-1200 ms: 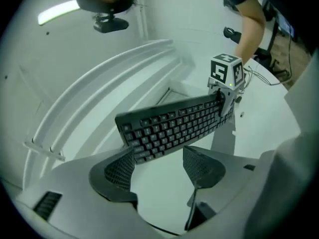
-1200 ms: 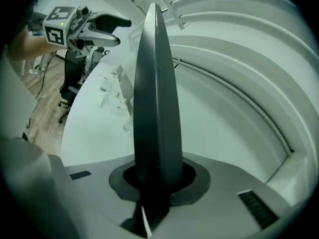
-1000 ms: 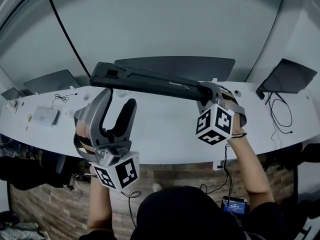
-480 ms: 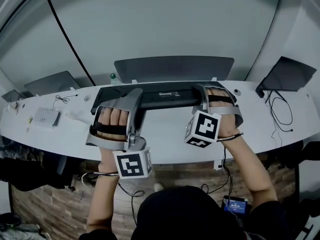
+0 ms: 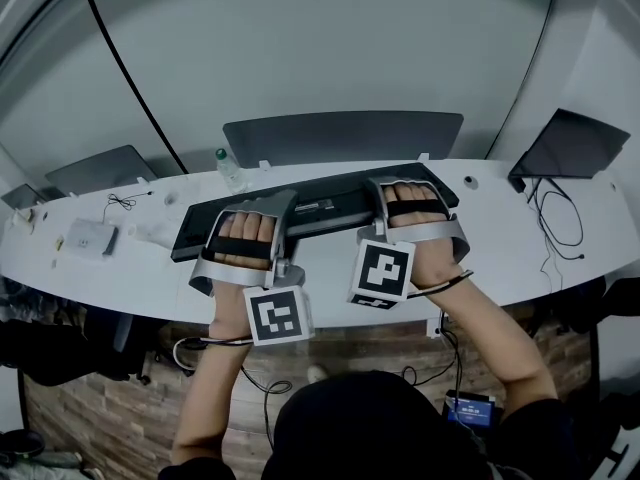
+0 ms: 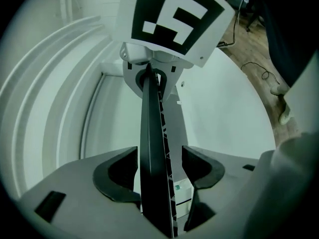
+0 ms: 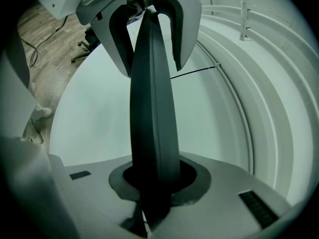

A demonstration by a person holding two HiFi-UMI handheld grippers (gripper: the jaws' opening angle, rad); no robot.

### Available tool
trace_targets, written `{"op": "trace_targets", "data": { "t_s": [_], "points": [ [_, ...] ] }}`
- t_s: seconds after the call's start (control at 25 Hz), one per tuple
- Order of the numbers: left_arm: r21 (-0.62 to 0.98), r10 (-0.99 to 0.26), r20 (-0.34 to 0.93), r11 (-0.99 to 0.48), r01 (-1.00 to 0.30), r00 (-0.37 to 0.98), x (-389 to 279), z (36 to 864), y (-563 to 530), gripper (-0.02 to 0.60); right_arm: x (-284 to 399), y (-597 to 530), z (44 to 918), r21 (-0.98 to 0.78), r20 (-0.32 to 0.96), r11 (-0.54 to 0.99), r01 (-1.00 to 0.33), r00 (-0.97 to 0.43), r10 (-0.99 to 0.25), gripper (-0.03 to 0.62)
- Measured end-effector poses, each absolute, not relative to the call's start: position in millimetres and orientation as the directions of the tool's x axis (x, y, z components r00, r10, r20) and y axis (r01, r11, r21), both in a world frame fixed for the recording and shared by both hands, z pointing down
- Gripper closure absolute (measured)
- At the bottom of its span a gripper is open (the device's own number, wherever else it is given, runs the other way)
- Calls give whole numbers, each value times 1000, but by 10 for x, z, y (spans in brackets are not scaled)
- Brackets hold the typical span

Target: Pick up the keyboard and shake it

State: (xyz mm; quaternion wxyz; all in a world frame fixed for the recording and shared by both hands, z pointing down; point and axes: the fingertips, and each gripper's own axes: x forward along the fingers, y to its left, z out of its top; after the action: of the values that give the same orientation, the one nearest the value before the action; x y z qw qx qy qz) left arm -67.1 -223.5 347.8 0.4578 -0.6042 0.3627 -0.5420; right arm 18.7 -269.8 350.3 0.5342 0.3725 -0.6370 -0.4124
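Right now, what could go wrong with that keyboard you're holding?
1. The left gripper has its jaws around the keyboard, but there is a gap on one side. Only the right gripper is clamped on it. If it is shaken like this, the keyboard might twist or slip out.
2. A small bottle stands on the desk just behind the keyboard's left end. A big swing could knock it over.

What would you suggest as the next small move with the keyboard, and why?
Probably close the left gripper on the keyboard: its jaws straddle the keyboard's edge with a gap visible on one side, whereas the right gripper is clamped on it. A firm two-handed hold seems wise before shaking.
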Motion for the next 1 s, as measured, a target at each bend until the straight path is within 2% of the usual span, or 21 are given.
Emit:
{"op": "trace_targets", "data": {
  "t_s": [0.12, 0.16, 0.2, 0.32, 0.6, 1.0],
  "points": [
    [-945, -933, 327, -326, 32, 150, -677, 3495, -2241, 331, 168, -2693, 3491, 924, 374, 381, -20, -147, -916, 510],
    [-944, -933, 329, -328, 29, 147, -683, 3497, -2242, 400, 159, -2690, 3491, 924, 375, 381, -16, -147, -915, 510],
    [-942, -932, 335, -334, 31, 142, -690, 3512, -2240, 426, 151, -2686, 3494, 924, 377, 382, -10, -145, -915, 510],
    [-936, -927, 350, -349, 33, 135, -717, 3579, -2231, 469, 111, -2681, 3481, 928, 368, 372, 1, -147, -918, 508],
    [-908, -908, 397, -409, -87, 130, -707, 3622, -2241, 499, 87, -2678, 3516, 932, 360, 364, 10, -161, -919, 500],
    [-859, -877, 453, -477, -185, 162, -729, 3751, -2272, 502, 25, -2687, 3531, 943, 330, 332, 25, -203, -922, 441]
  ]
}}
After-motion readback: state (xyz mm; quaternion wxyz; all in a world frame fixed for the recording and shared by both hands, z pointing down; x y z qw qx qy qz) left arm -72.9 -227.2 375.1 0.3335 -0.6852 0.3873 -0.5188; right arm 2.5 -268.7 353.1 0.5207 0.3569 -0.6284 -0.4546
